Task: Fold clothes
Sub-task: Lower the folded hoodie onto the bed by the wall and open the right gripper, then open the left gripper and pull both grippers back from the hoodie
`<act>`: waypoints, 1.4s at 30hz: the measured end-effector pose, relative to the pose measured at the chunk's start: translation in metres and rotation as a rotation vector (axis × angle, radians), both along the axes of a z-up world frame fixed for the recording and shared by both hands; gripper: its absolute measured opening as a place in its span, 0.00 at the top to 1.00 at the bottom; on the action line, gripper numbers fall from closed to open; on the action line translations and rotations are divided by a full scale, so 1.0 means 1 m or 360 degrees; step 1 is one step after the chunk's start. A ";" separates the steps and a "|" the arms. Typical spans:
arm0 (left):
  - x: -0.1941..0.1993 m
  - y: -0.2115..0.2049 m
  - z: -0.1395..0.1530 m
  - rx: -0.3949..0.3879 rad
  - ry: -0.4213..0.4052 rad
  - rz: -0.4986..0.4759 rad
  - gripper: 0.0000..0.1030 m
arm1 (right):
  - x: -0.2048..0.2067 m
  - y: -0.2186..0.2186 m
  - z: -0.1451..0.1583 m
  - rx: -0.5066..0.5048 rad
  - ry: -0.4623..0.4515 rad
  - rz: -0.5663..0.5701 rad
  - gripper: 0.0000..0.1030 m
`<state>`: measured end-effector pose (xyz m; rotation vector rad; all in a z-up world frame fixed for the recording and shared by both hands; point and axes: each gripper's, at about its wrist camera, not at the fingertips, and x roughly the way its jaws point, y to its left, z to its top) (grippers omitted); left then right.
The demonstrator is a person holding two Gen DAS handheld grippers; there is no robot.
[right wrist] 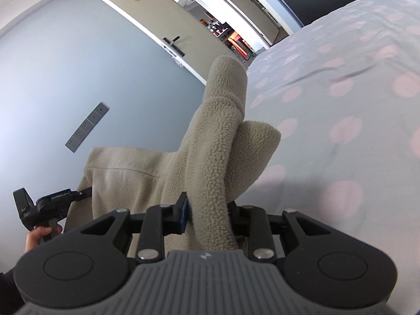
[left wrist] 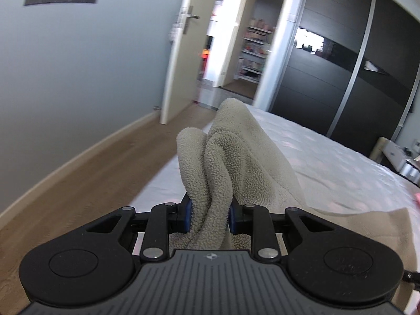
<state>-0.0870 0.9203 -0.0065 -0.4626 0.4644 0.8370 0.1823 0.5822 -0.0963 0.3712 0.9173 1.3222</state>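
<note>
The beige fleece garment [left wrist: 236, 141] is held up above the near edge of the bed, bunched in thick folds. The left gripper [left wrist: 209, 216] is clamped on one bunch of it, the right gripper [right wrist: 208, 214] on another [right wrist: 218, 162], with fabric pressed between the jaws of each. In the right wrist view the left gripper is seen at the far left, gripped by a hand [right wrist: 39, 236]. Below lies the white bedcover with pale pink dots [right wrist: 341, 105]. Beyond it are seen a wooden floor [left wrist: 92, 170], a grey-blue wall [left wrist: 78, 65], an open cream door [left wrist: 181, 60] and a dark sliding wardrobe [left wrist: 341, 65].
</note>
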 end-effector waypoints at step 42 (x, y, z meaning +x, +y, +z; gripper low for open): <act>-0.075 -0.085 -0.125 -0.0220 0.0339 -0.0045 0.75 | -0.028 0.069 -0.080 -0.0828 -0.0553 0.0008 0.87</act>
